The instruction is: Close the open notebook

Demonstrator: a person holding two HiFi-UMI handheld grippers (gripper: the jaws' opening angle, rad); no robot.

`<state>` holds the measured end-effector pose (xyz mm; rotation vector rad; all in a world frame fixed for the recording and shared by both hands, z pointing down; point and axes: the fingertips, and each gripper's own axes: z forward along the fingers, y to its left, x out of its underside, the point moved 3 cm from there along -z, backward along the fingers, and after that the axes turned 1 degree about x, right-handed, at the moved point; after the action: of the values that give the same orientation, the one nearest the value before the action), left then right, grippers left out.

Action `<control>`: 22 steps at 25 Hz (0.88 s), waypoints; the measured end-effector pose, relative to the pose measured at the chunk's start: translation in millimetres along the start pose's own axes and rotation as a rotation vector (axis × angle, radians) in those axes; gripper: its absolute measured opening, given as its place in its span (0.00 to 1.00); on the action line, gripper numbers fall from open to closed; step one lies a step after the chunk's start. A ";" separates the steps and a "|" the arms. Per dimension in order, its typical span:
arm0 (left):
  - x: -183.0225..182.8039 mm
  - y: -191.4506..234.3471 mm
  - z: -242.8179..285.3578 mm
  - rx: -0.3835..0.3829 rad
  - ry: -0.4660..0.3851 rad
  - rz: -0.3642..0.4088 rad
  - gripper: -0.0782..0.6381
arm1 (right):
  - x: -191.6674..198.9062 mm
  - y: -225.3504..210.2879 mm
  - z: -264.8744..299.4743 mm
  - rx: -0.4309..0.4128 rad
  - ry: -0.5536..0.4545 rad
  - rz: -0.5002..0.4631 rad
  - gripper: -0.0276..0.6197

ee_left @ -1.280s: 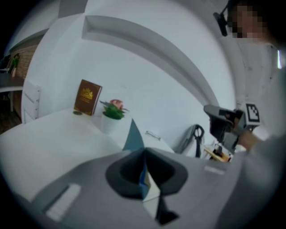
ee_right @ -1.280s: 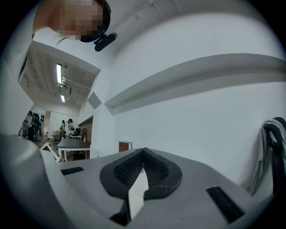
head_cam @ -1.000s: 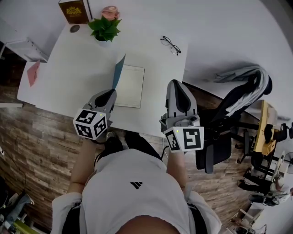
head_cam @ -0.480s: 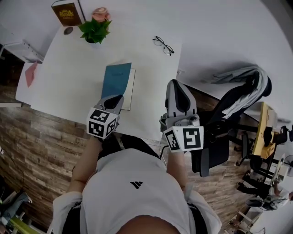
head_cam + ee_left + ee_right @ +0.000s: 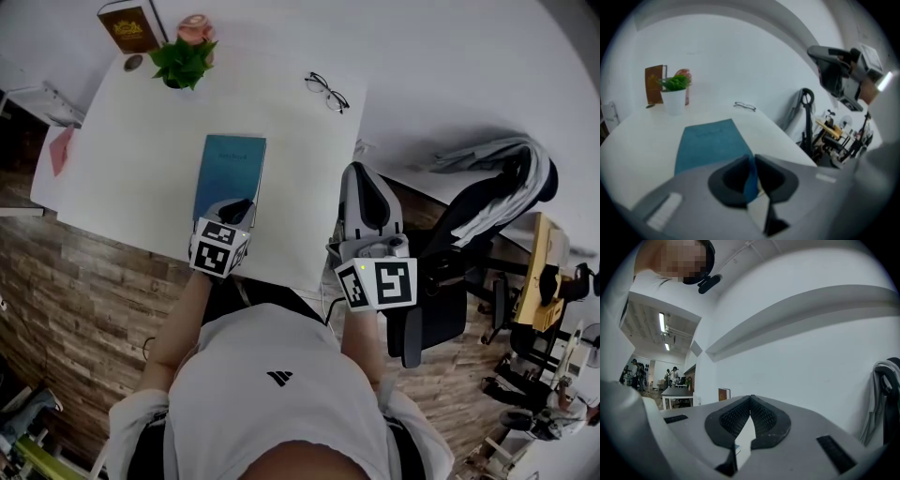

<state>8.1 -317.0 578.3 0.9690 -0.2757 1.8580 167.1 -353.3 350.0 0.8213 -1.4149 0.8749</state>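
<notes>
The notebook (image 5: pixel 230 173) lies shut on the white table (image 5: pixel 300 159), its blue cover up, and it fills the middle of the left gripper view (image 5: pixel 710 145). My left gripper (image 5: pixel 242 208) sits at the notebook's near edge, pointing down at it. Its jaws (image 5: pixel 752 164) are opening, with the cover's near edge in the narrow gap between them and the pads no longer pressing on it. My right gripper (image 5: pixel 361 178) hangs off the table's right side, level and facing the wall. It is shut (image 5: pixel 750 401) with nothing in it.
A potted plant (image 5: pixel 181 62), a brown book (image 5: pixel 129 28) and a pink object stand at the table's far left. Glasses (image 5: pixel 325 93) lie at the far right. A chair with a jacket (image 5: pixel 487 206) stands right of the table. A pink sheet (image 5: pixel 61 150) lies on a side surface.
The blue cover swung over from upright to flat on the pages, so the notebook is now shut. My left gripper followed it forward and down. The right gripper barely shifted.
</notes>
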 end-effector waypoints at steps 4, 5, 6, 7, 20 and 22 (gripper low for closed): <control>5.2 -1.2 8.6 -0.018 0.032 0.008 0.18 | 1.5 -6.8 -0.3 -0.002 0.000 0.005 0.04; 6.2 -1.5 10.6 -0.021 0.039 0.008 0.19 | 2.1 -7.8 -0.3 -0.003 0.001 0.006 0.04; 7.3 -1.8 12.4 -0.022 0.045 0.006 0.19 | 2.6 -8.5 -0.3 -0.004 0.001 0.007 0.04; 8.4 -2.2 13.9 -0.022 0.050 0.003 0.20 | 2.9 -8.9 -0.4 -0.005 0.001 0.007 0.04; 27.2 -17.2 16.8 -0.002 0.093 -0.050 0.19 | 1.2 -9.2 -2.9 -0.008 -0.009 0.008 0.04; 28.3 -15.5 17.5 -0.019 0.091 -0.045 0.17 | 0.5 -6.7 -3.7 -0.011 -0.011 0.007 0.04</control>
<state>24.3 -300.6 606.8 0.8683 -0.2147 1.8500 174.8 -353.1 350.7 0.8142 -1.4323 0.8682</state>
